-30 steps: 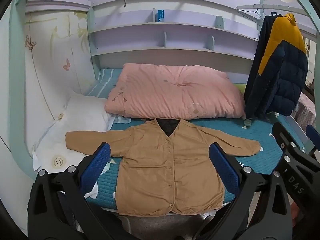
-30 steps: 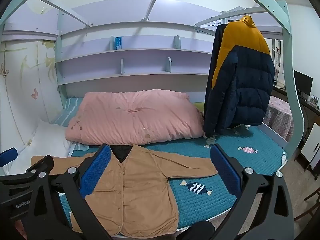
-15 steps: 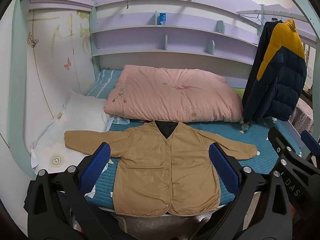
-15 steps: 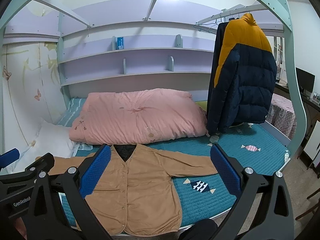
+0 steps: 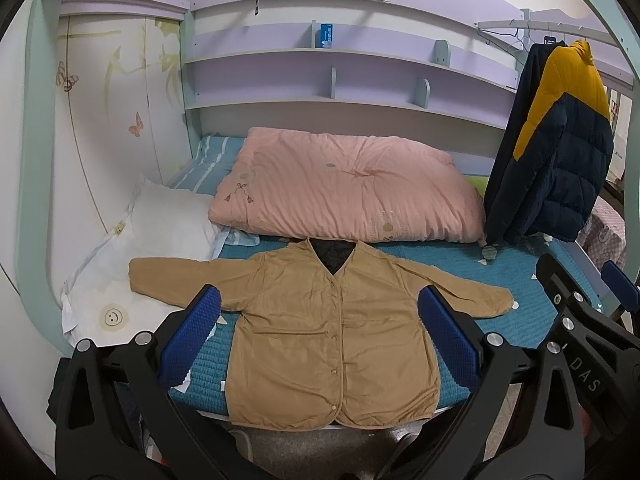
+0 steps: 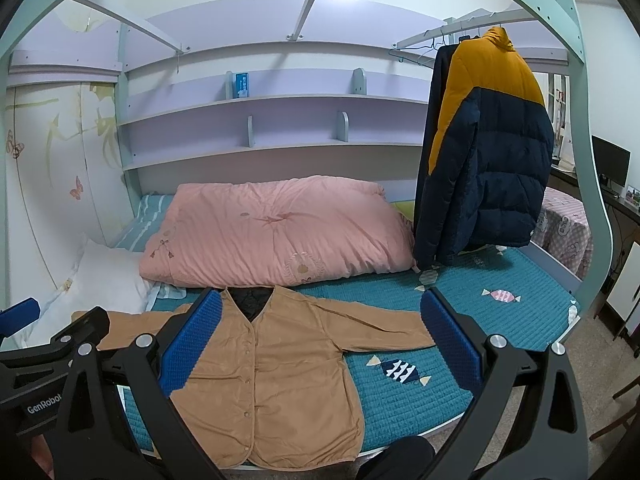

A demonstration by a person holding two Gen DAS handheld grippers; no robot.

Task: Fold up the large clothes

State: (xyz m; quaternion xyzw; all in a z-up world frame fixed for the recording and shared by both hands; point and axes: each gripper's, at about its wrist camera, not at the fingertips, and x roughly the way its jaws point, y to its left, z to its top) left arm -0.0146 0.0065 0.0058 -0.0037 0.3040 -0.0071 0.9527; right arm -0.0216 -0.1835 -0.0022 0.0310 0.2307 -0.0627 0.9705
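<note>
With both the left gripper [image 5: 318, 344] and right gripper [image 6: 320, 344] wide open above the bed's front edge, I judge folding unstarted: tan button-front jacket [image 5: 328, 328] lies flat, so next I grab a sleeve.

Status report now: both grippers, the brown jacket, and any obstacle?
Left gripper open, right gripper open, both empty. Brown jacket flat on bed, buttoned, sleeves spread, unfolded. Pink quilt just behind collar; nothing on jacket.

Teal mattress [image 6: 500, 320] bare right; quilt [image 6: 276, 232] behind.
</note>
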